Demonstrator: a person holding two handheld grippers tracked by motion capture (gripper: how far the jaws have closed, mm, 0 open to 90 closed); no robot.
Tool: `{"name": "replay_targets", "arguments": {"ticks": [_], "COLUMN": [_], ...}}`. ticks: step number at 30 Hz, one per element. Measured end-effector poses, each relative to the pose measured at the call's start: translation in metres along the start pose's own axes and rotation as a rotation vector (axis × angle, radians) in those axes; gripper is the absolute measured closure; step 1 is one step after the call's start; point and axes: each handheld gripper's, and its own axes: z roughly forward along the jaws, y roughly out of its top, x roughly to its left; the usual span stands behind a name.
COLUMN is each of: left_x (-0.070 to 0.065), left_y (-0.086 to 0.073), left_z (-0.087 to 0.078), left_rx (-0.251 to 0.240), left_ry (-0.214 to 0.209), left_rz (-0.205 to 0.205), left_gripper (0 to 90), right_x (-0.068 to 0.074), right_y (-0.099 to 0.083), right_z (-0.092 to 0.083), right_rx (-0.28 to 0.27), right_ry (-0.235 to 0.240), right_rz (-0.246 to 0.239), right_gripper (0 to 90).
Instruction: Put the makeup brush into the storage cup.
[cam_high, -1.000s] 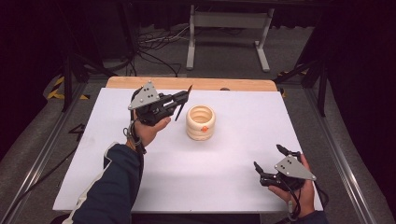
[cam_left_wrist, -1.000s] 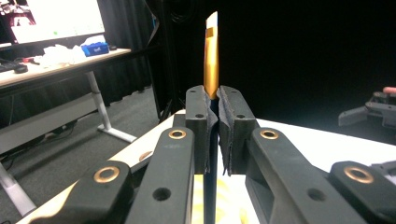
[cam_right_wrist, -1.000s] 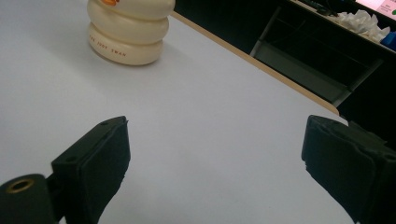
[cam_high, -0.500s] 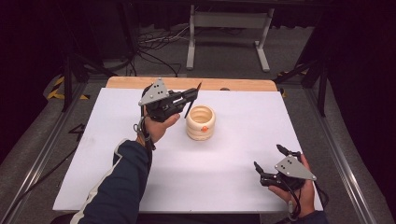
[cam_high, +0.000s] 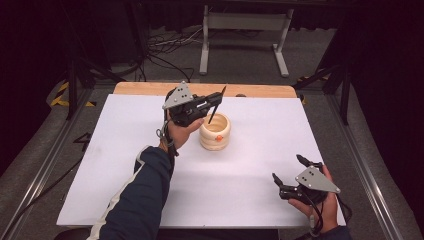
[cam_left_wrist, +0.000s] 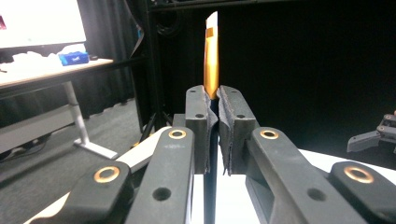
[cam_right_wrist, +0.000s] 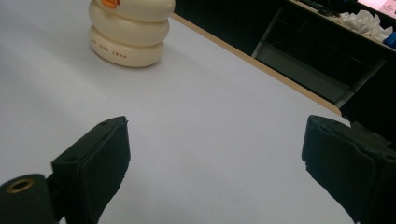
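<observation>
A cream ribbed cup (cam_high: 216, 135) with an orange mark inside stands on the white table (cam_high: 125, 150), back of centre. My left gripper (cam_high: 216, 101) hovers just left of and above it, shut on a thin black and gold stick (cam_high: 214, 112) held nearly upright. The stick's lower tip hangs over the cup's mouth. In the left gripper view the pads (cam_left_wrist: 226, 126) pinch the stick (cam_left_wrist: 211, 56), whose gold end rises above them. My right gripper (cam_high: 287, 167) rests at the table's front right, open, with nothing between its jaws (cam_right_wrist: 217, 144); the cup (cam_right_wrist: 128, 35) lies well ahead of it.
A wooden strip (cam_high: 250, 90) runs along the table's far edge. Beyond it stand a metal frame's legs (cam_high: 240, 30) and loose cables on the floor (cam_high: 165, 45). Dark curtains close off both sides. White tabletop stretches between the cup and the right gripper.
My left hand has carried the stick to the right and slightly down, from left of the cup to over its mouth. The right hand has stayed where it was.
</observation>
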Motion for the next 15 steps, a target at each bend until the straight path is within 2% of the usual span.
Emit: {"name": "replay_targets", "arguments": {"ticks": [5,12,15], "left_x": [0.005,0.010,0.011], "left_y": [-0.005,-0.016,-0.020], "left_z": [0.007,0.015,0.017], "left_rx": [-0.008,0.001,0.010], "left_ry": [0.003,-0.010,-0.004], "left_rz": [-0.005,-0.016,-0.021], "left_gripper": [82.9,82.9,82.9], "right_x": [0.000,0.000,0.000], "right_y": [0.001,0.000,0.000], "right_z": [-0.001,0.000,0.000], "right_rx": [-0.008,-0.003,-0.003], "right_ry": [0.002,0.007,0.006], "right_rz": [0.003,0.001,0.000], "right_gripper": [8.3,8.3,8.4]}}
